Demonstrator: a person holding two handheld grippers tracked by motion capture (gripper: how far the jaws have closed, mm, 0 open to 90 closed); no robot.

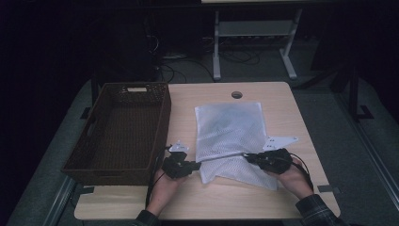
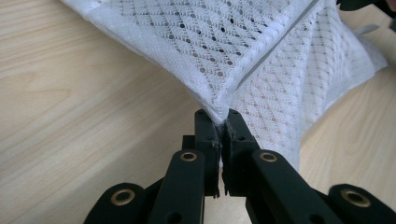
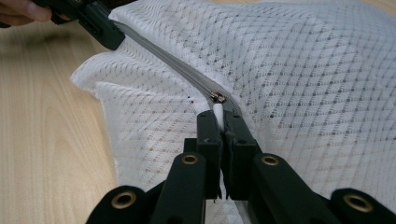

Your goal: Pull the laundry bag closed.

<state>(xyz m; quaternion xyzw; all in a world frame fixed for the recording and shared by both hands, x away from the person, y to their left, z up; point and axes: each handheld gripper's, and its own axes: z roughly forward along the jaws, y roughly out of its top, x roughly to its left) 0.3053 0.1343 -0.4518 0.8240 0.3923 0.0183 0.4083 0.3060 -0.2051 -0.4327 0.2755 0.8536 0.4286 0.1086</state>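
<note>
A white mesh zip bag (image 1: pixel 228 125) lies on the wooden table (image 1: pixel 282 101), its near edge lifted. My left gripper (image 1: pixel 197 163) is shut on the bag's near left corner (image 2: pixel 219 109), at the end of the grey zipper (image 2: pixel 275 46). My right gripper (image 1: pixel 247 156) is shut on the white pull tab (image 3: pixel 217 112) just below the metal slider (image 3: pixel 217 97). The zipper line (image 3: pixel 173 58) runs taut from the slider to the left gripper (image 3: pixel 100 28) at the top left of the right gripper view. Folded mesh (image 3: pixel 140 130) hangs below it.
A dark brown wicker basket (image 1: pixel 101 173) with nothing inside stands along the table's left side, close to my left hand. A round cable hole (image 1: pixel 236 94) sits near the far edge. Behind the table are white desk legs (image 1: pixel 216 47) and cables on the floor.
</note>
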